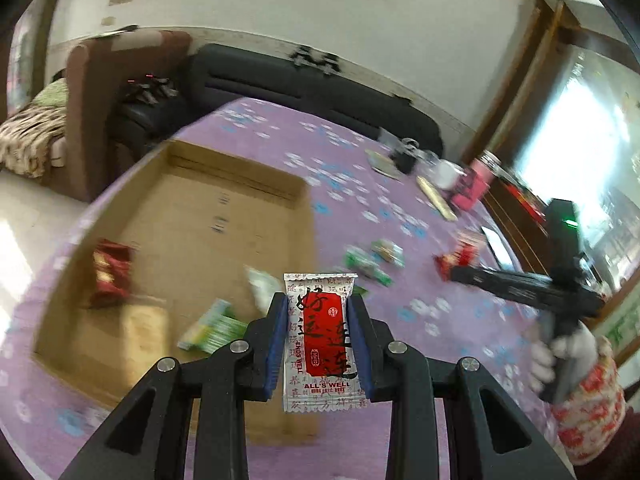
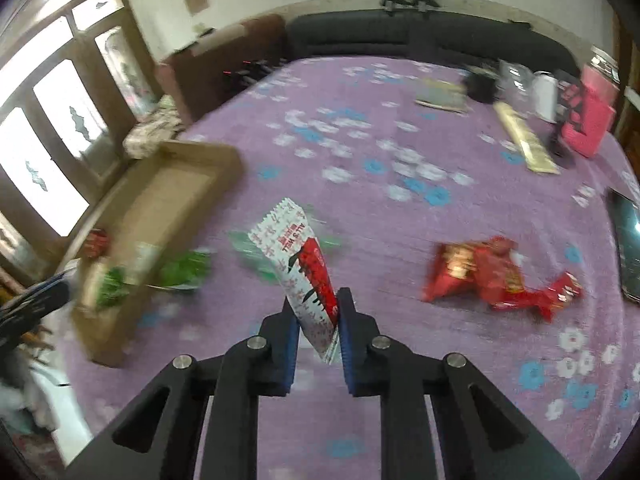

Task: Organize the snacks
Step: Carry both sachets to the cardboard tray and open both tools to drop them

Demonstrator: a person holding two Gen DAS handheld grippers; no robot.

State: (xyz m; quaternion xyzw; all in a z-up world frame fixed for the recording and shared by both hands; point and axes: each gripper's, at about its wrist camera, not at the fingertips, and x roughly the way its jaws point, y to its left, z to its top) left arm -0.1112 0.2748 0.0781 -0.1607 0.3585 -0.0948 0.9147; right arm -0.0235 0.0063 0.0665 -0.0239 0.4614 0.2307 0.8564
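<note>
My left gripper (image 1: pixel 318 300) is shut on a white-and-red snack packet (image 1: pixel 320 344), which stands upright between the blue pads above the near right corner of a shallow cardboard box (image 1: pixel 240 172). A red packet (image 1: pixel 110 276), green packets (image 1: pixel 216 328) and a white packet (image 1: pixel 260 286) lie in the box. My right gripper (image 2: pixel 318 300) is shut on a second white-and-red packet (image 2: pixel 298 256), tilted left above the purple tablecloth. Red packets (image 2: pixel 492 276) lie on the cloth to its right, and green packets (image 2: pixel 256 252) lie just beyond it.
The cardboard box (image 2: pixel 200 150) sits at the table's left edge. At the far right stand a pink box (image 2: pixel 588 120), a white cup (image 2: pixel 544 92) and a flat beige pack (image 2: pixel 524 140). A phone (image 2: pixel 628 248) lies at the right edge. A gloved hand (image 1: pixel 560 352) shows at the right.
</note>
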